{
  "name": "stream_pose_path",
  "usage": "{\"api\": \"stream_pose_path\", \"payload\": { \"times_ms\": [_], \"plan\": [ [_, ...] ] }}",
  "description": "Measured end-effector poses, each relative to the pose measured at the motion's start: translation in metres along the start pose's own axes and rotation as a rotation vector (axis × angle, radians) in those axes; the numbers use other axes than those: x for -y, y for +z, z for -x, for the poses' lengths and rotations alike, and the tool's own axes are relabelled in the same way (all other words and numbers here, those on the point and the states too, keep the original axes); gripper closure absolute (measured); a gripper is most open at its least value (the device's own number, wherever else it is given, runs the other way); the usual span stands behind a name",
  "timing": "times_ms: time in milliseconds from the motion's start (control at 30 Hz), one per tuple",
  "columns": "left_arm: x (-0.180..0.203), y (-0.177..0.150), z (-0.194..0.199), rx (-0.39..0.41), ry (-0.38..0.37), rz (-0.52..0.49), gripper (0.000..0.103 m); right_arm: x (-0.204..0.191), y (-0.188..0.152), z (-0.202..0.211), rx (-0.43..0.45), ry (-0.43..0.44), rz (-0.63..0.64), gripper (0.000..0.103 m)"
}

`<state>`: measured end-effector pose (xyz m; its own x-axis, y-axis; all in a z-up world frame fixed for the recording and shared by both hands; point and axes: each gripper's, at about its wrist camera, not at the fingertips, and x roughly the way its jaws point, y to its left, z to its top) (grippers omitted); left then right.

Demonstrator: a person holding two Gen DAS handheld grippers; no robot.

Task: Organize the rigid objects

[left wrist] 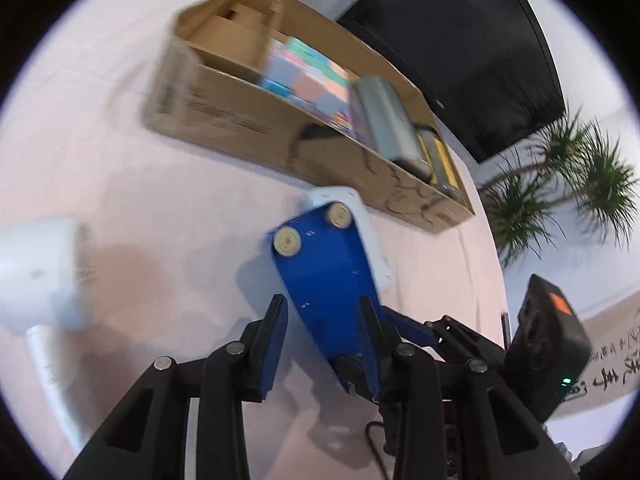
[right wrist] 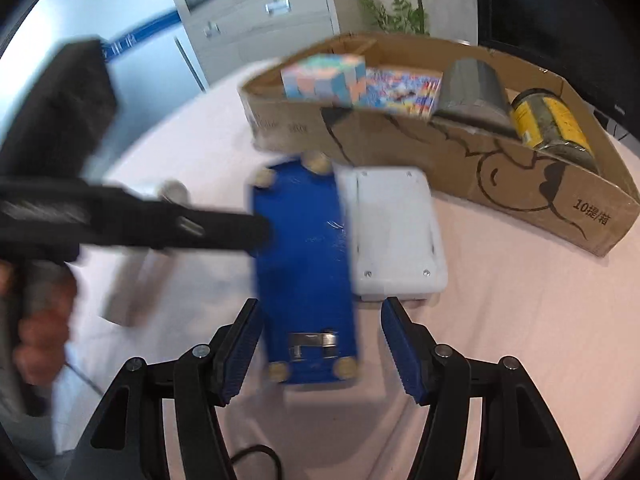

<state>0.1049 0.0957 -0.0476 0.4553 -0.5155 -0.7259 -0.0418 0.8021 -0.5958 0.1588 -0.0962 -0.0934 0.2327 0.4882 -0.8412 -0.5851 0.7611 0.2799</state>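
On the pink cloth (right wrist: 520, 320), blue device (right wrist: 304, 264) is gripped by left gripper (left wrist: 322, 316) and lies between right gripper (right wrist: 320, 320) fingers; contact unclear. White box (right wrist: 396, 236) touches it. Cardboard box (right wrist: 440, 168) behind; cabinet (right wrist: 256, 12) and plant (left wrist: 560, 176) are seen.

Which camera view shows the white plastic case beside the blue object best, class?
The right wrist view. There the white plastic case lies almost fully in sight, its flat face and corner screws clear, beside the blue object. The left wrist view shows only a blurred strip of it behind the blue object.
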Motion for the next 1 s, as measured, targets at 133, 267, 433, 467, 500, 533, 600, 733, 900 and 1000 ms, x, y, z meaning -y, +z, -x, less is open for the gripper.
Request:
{"api": "stream_pose_path", "payload": {
  "times_ms": [133, 267, 433, 467, 500, 533, 600, 733, 900, 1000],
  "plan": [
    [-0.017, -0.009, 0.013, 0.016, 0.012, 0.032, 0.070, -0.018, -0.005, -0.017, -0.056, 0.000, 0.035, 0.055],
    [-0.025, -0.015, 0.017, 0.015, 0.021, 0.038, 0.070, -0.036, -0.023, -0.015, -0.046, -0.008, 0.086, 0.080],
    [-0.021, -0.019, 0.017, 0.015, 0.010, 0.031, 0.070, -0.036, -0.041, -0.004, -0.032, -0.048, 0.115, 0.087],
    [-0.021, -0.020, 0.019, 0.015, 0.006, 0.028, 0.070, -0.035, -0.043, -0.002, -0.031, -0.066, 0.126, 0.087],
    [-0.018, -0.021, 0.018, 0.015, 0.002, 0.023, 0.070, -0.035, -0.047, 0.001, -0.025, -0.095, 0.146, 0.087],
    [-0.014, -0.022, 0.016, 0.016, 0.001, 0.021, 0.070, -0.034, -0.048, 0.006, -0.017, -0.132, 0.173, 0.087],
    [-0.010, -0.025, 0.014, 0.018, -0.005, 0.018, 0.070, -0.035, -0.052, 0.014, 0.004, -0.251, 0.257, 0.087],
    [-0.010, -0.028, 0.014, 0.036, -0.004, 0.037, 0.070, -0.059, -0.081, 0.015, 0.057, -0.596, 0.562, 0.089],
    [-0.016, -0.039, 0.017, 0.034, 0.019, 0.057, 0.070, -0.094, -0.112, 0.023, 0.089, -0.424, 0.706, 0.073],
    [-0.023, -0.050, 0.022, 0.022, 0.025, 0.075, 0.062, -0.077, -0.104, 0.055, 0.131, -0.186, 0.504, 0.049]
  ]
}}
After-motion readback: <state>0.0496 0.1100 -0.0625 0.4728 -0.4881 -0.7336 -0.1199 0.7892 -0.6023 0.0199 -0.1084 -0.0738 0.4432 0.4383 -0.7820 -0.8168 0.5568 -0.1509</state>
